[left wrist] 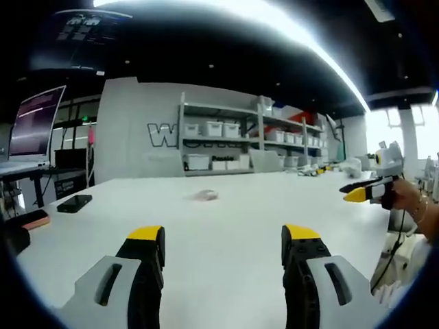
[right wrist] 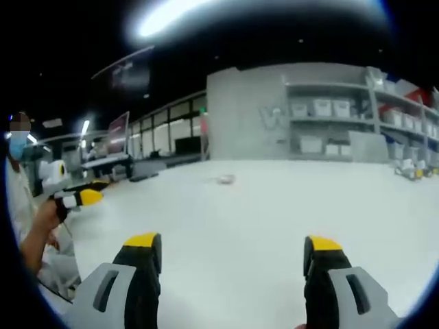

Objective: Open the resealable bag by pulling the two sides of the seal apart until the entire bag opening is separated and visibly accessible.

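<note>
1. Where the left gripper view looks across a wide white desk (left wrist: 226, 233), the left hand-held gripper (left wrist: 223, 240) rises from the bottom edge with its two yellow-tipped jaws spread well apart and nothing between them.
2. Far out on the desk, well beyond the jaws and roughly between them, lies a small pale, blurred object, apparently the resealable bag (left wrist: 205, 195); it is too small to tell whether its seal is open.
3. At the right edge of that view, the right hand-held gripper (left wrist: 357, 195) is held above the desk by a person's hand (left wrist: 411, 200); its yellow tips look close together from this angle.
4. A dark phone (left wrist: 75, 203) lies flat on the desk at the left, with an orange-edged item (left wrist: 36, 219) nearer the corner.
5. A lit monitor (left wrist: 36, 122) stands at far left, and grey shelves (left wrist: 250, 137) with white bins line the back wall.
6. From the right gripper view, the right hand-held gripper's (right wrist: 232, 252) jaws stand wide apart and empty over bare desk.
7. The bag (right wrist: 226, 179) sits far ahead on the desk, nothing between it and the jaws.
8. The left hand-held gripper (right wrist: 88, 197) enters at the left, held by a hand (right wrist: 42, 218).
</note>
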A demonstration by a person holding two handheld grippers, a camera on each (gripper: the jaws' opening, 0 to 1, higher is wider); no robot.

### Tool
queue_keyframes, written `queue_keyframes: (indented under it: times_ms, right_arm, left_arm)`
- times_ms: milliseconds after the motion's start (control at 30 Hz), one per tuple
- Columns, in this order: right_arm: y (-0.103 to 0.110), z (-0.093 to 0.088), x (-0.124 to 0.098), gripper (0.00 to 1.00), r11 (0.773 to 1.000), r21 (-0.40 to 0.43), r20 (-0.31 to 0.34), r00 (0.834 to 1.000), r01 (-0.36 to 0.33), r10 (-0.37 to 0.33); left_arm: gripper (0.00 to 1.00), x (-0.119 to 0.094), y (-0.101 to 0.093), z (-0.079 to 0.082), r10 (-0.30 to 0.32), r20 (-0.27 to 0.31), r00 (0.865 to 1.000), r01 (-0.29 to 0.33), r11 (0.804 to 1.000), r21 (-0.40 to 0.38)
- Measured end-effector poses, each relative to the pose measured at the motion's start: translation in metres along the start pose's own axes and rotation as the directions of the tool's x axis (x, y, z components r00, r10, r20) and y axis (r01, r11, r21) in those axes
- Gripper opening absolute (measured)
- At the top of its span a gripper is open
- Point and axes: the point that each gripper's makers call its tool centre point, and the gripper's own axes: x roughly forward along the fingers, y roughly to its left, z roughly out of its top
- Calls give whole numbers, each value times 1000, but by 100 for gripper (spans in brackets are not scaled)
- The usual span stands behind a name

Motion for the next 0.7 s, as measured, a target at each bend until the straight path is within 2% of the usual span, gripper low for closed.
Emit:
queue_keyframes:
  times_ms: [533, 700]
  right_arm:
    - [-1, -4, 0, 88, 1000, 5, -14, 1000, -6, 6]
    - [1, -6, 1, 89, 1000, 4, -23, 1000, -12, 12]
  left_arm:
    - [89, 3, -10, -13, -26, -82, 996, 26, 1000, 1]
    - [91, 4, -12, -19, -32, -106, 994, 32, 999, 0]
